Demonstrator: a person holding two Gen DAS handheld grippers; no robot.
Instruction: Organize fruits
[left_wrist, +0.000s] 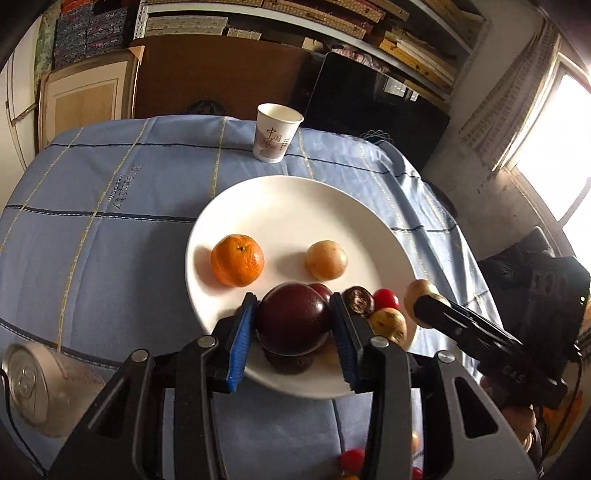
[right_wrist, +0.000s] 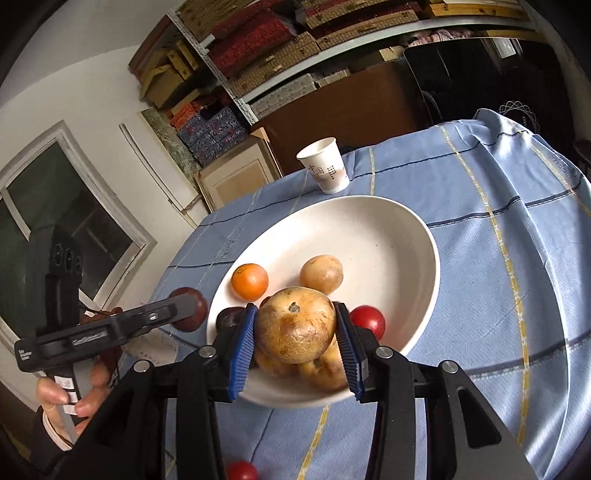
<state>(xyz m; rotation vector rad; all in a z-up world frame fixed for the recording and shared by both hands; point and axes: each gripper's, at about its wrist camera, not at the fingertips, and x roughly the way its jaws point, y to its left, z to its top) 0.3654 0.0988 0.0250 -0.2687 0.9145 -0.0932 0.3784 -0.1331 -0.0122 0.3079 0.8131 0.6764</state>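
My left gripper (left_wrist: 293, 325) is shut on a dark purple round fruit (left_wrist: 293, 321), held above the near rim of the white plate (left_wrist: 295, 206). My right gripper (right_wrist: 295, 332) is shut on a tan-brown round fruit (right_wrist: 295, 325), also over the plate's (right_wrist: 388, 229) near edge. On the plate lie an orange (left_wrist: 237, 260), a pale tan fruit (left_wrist: 325, 259), a small red tomato (left_wrist: 386, 298), a dark wrinkled fruit (left_wrist: 357, 300) and a yellow spotted fruit (left_wrist: 388, 325). The right gripper with its fruit (left_wrist: 417, 295) shows at the right of the left wrist view.
A paper cup (left_wrist: 277, 133) stands beyond the plate on the blue checked tablecloth (left_wrist: 110, 229). A silver can (left_wrist: 40, 387) lies at the near left. Small red tomatoes (left_wrist: 351, 459) lie on the cloth near the front. Shelves of boxes line the back wall.
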